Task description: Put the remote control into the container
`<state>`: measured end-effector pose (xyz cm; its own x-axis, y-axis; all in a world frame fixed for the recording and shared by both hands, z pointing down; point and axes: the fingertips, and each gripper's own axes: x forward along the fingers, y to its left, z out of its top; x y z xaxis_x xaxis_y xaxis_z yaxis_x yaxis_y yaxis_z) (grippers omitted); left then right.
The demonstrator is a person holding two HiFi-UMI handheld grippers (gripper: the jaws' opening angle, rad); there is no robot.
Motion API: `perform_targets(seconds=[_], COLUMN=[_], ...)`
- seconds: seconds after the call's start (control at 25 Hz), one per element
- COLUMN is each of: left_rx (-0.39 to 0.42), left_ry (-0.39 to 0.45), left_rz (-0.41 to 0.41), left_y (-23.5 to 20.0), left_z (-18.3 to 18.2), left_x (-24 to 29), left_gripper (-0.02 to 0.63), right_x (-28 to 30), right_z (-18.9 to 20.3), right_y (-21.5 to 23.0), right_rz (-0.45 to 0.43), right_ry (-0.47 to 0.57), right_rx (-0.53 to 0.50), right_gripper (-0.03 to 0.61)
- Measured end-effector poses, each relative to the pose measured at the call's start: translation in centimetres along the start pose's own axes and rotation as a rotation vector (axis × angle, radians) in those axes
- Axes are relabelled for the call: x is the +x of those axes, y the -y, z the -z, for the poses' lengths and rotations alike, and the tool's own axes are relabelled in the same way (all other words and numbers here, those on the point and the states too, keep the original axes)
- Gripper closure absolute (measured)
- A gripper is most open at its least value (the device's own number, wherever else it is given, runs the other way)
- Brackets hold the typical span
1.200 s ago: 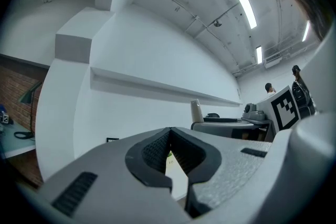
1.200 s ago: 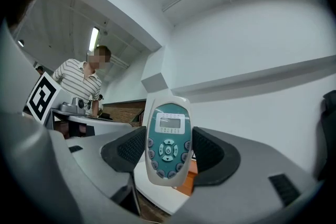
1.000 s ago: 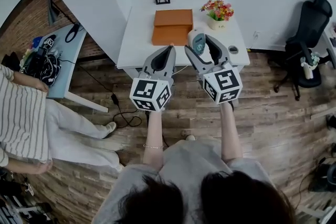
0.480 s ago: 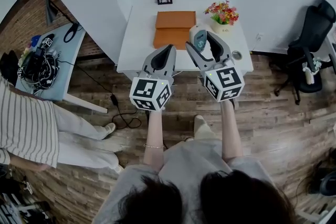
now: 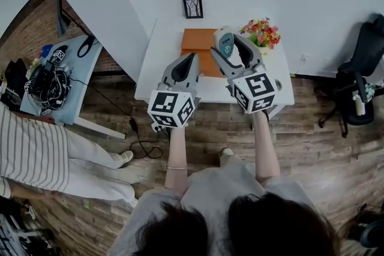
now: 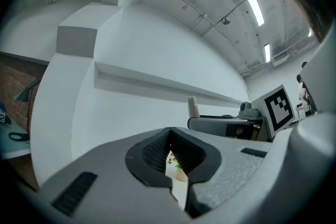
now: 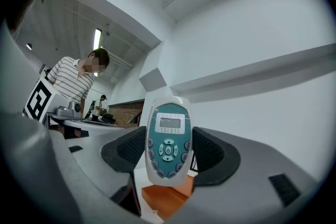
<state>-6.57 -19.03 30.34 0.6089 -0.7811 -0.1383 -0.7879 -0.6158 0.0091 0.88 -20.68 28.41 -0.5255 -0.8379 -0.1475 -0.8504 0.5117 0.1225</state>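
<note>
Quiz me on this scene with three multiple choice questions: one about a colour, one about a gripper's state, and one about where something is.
1. The container on the table is: A orange; B blue; C black.
2. The left gripper's jaws are: A wide apart; B together, nothing between; C holding something.
3. The remote control is: A in the container; B in the left gripper; C between the right gripper's jaws.
Answers: 1 A, the head view shows an orange box; 2 B, its own view shows the jaws meeting; 3 C, the right gripper view shows a jaw on each side of it.
</note>
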Motion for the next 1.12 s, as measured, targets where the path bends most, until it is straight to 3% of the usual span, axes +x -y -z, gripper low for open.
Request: perform_targets(seconds=[0.36,0.64,1.12], left_rx=[0.003,-0.002,-0.084], left_ry=[-0.013,-0.058,-0.195], left_rz=[-0.056,-0.088,-0.095], left_y=[-2.2,-3.1,-7.6], left_z=[1.2,3.3,8.9], left_x=[5.1,6.3,8.1], left_gripper=[0.609,0.609,0.609], right_x=[4.2,5.8,11.4], right_z=[1.9,4.6,12.4], right_y=[3.8,5.7,5.1], right_rz=[-0.071,-0.111,-0.261], right_ry=[-0.013,-0.047,-0.275], right_rx=[0.012,0.051,0.027], right_gripper=[0.304,0.304,0.304])
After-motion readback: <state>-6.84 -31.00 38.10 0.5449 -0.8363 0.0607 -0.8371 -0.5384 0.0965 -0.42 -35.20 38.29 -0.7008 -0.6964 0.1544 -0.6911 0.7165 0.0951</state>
